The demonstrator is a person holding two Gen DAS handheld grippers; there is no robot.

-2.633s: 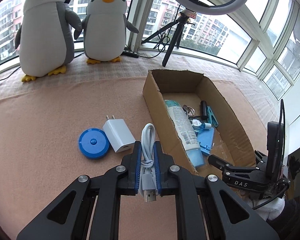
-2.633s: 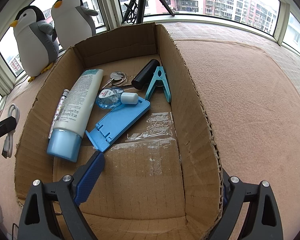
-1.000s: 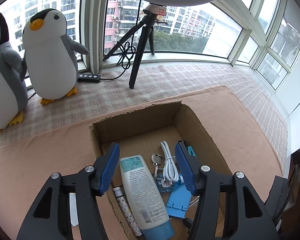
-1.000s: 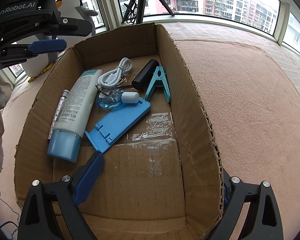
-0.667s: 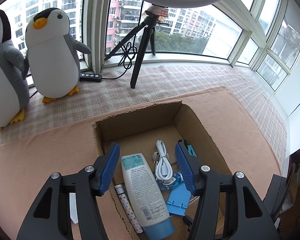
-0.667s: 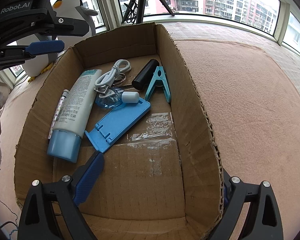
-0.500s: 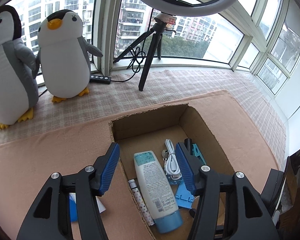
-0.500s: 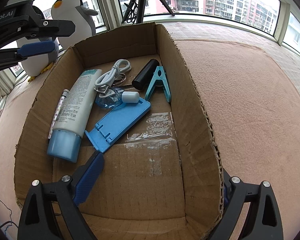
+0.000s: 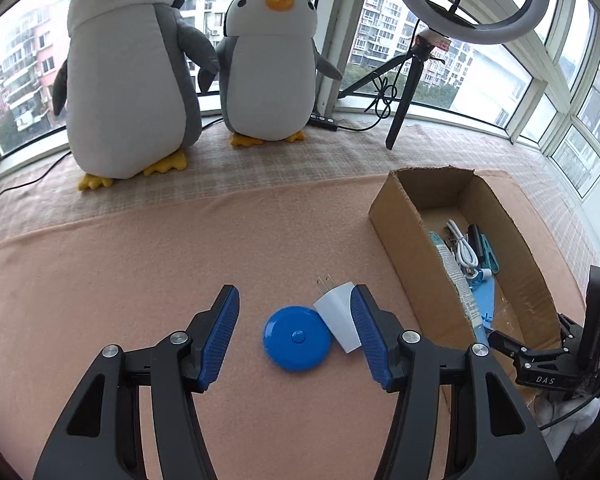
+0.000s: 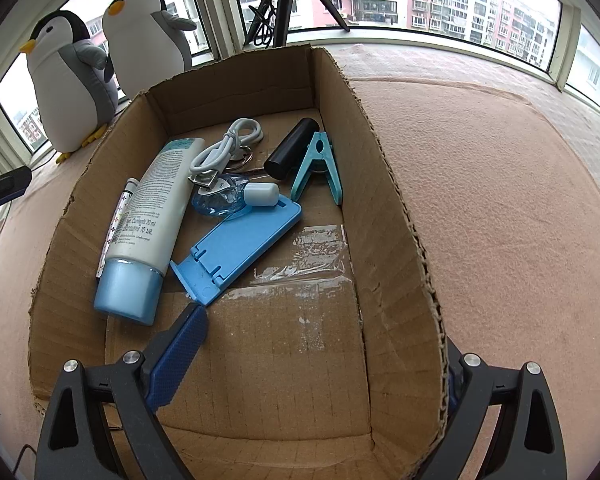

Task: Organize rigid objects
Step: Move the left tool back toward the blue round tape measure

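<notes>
- The blue disc lies flat on the peach felt cloth, low centre of the left wrist view, between the fingers of the left gripper.
- We judge the disc light and stiff: a round, smooth plastic case with a centre button. Its rim may slip, so we would take hold across the full width with both pads square to the edge.
- The white charger touches the disc on its right, prongs pointing to the upper left. It looks like hard, glossy plastic, light, with flat sides that suit a pinch across the body.
- The left jaws stand about half apart with nothing held; the right pad partly covers the charger.
- The cardboard box sits at right in the left wrist view and fills the right wrist view. Its corrugated walls are thin and torn at the rim.
- Inside we see a soft tube, a coiled white cable, a black cylinder, a teal clip, a blue stand and a small clear bottle.
- The right gripper straddles the box's right wall, jaws wide; whether the outer pad presses the cardboard we cannot tell.
- Two plush penguins stand by the window, upper left.
</notes>
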